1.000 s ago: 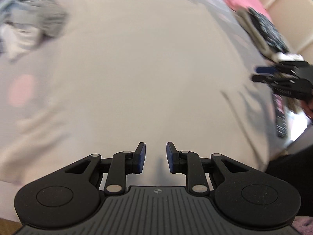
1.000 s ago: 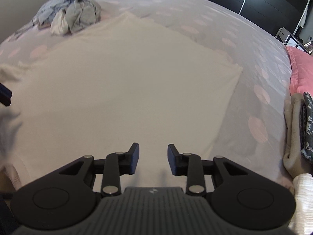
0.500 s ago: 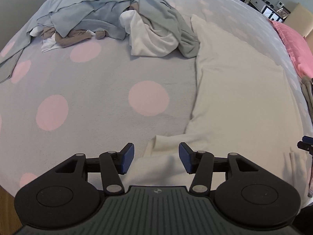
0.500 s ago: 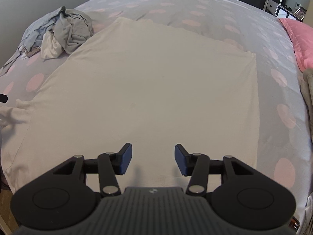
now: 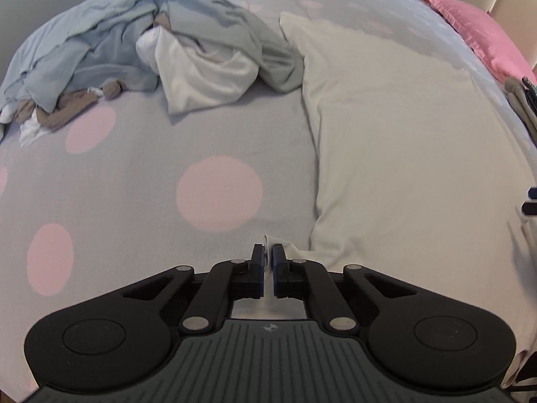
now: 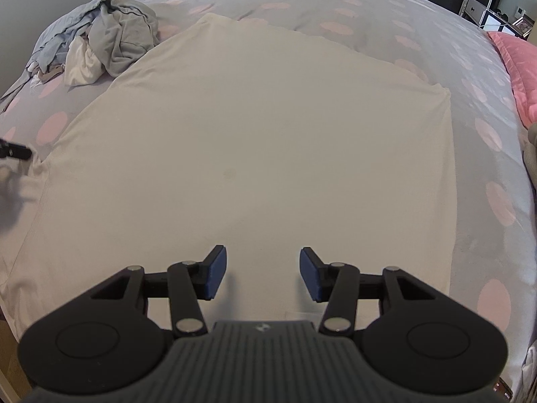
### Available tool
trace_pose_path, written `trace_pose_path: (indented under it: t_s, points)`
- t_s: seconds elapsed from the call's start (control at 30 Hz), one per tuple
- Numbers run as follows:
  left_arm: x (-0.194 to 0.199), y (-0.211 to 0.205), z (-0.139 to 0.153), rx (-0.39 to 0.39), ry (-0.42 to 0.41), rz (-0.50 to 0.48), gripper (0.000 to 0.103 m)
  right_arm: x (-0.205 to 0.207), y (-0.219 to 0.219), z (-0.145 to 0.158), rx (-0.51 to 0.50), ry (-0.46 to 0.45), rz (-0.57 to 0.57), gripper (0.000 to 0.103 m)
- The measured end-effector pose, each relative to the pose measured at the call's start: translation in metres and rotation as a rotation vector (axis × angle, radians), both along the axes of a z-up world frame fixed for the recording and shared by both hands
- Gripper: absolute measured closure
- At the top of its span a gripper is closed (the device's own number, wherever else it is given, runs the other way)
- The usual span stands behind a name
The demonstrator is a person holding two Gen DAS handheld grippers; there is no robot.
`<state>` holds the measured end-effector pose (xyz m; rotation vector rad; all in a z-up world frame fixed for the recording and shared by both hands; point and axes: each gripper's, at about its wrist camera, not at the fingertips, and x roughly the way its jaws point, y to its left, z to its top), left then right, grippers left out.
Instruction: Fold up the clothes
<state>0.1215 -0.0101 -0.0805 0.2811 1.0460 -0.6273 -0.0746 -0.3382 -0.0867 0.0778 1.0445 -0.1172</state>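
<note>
Pinching soft cream garment (image 5: 396, 141) sleeve, left gripper (image 5: 267, 263) fingers clamped; right gripper (image 6: 262, 273) fingers wide.

One cream garment (image 6: 255, 141) spread flat on one bed (image 5: 134, 201), whose grey cover carries pink dots; six dots show at least in part in the left wrist view, many more in the right wrist view, too many and too faded at the far end to count. One heap of crumpled clothes (image 5: 161, 50) near the far corner, holding at least four pieces by colour: one pale blue, one grey, one white, one tan; how many lie underneath I cannot tell. One pink pillow (image 5: 483, 33) at the head end. Two tongs in all: left tongs (image 5: 267, 262) and right tongs (image 6: 262, 272), each with two blue pads.
</note>
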Motion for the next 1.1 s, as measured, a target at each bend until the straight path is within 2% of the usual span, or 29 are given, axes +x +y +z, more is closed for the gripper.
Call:
trace_pose_path:
  t_s: [0.13,0.23,0.3,0.33,0.37,0.43,0.67,0.73,0.83,0.9,1.0,1.03,1.07,1.1]
  points:
    - [0.008,-0.005,0.018,-0.048,-0.028,0.054,0.101,-0.001,-0.001,-0.001,-0.003,0.001,0.005,0.051]
    - [0.011,-0.013,0.014,-0.019,-0.055,0.082,0.099,-0.002,0.000,0.001,-0.013,-0.002,0.014,0.051]
    - [0.011,-0.017,0.010,0.043,-0.081,0.080,0.089,-0.002,0.001,0.003,-0.026,-0.012,0.022,0.050]
    - [0.012,-0.016,0.010,0.059,-0.083,0.088,0.078,-0.002,0.002,0.005,-0.035,-0.018,0.027,0.050]
    - [0.011,-0.013,0.010,0.057,-0.083,0.102,0.070,-0.002,0.003,0.006,-0.039,-0.022,0.031,0.050]
    - [0.007,0.000,0.013,0.038,-0.077,0.147,0.061,-0.004,0.004,0.008,-0.046,-0.031,0.038,0.050]
    - [-0.017,0.055,0.010,-0.014,-0.018,0.364,0.051,-0.008,0.006,0.011,-0.047,-0.040,0.041,0.049]
    - [-0.021,0.069,0.001,-0.029,0.029,0.433,0.051,-0.009,0.006,0.013,-0.043,-0.047,0.037,0.049]
    - [-0.025,0.082,-0.017,-0.057,0.103,0.495,0.056,-0.011,0.007,0.016,-0.037,-0.057,0.034,0.049]
    - [-0.025,0.084,-0.027,-0.046,0.125,0.502,0.057,-0.012,0.008,0.018,-0.041,-0.062,0.036,0.049]
    - [-0.025,0.084,-0.032,-0.040,0.100,0.493,0.065,-0.015,0.009,0.019,-0.054,-0.068,0.041,0.049]
    - [-0.026,0.083,-0.030,-0.043,0.086,0.484,0.078,-0.016,0.008,0.019,-0.059,-0.069,0.040,0.049]
    - [-0.027,0.083,-0.027,-0.060,0.087,0.474,0.097,-0.017,0.008,0.019,-0.063,-0.070,0.037,0.049]
    - [-0.029,0.083,-0.024,-0.082,0.092,0.465,0.102,-0.018,0.007,0.019,-0.066,-0.070,0.032,0.049]
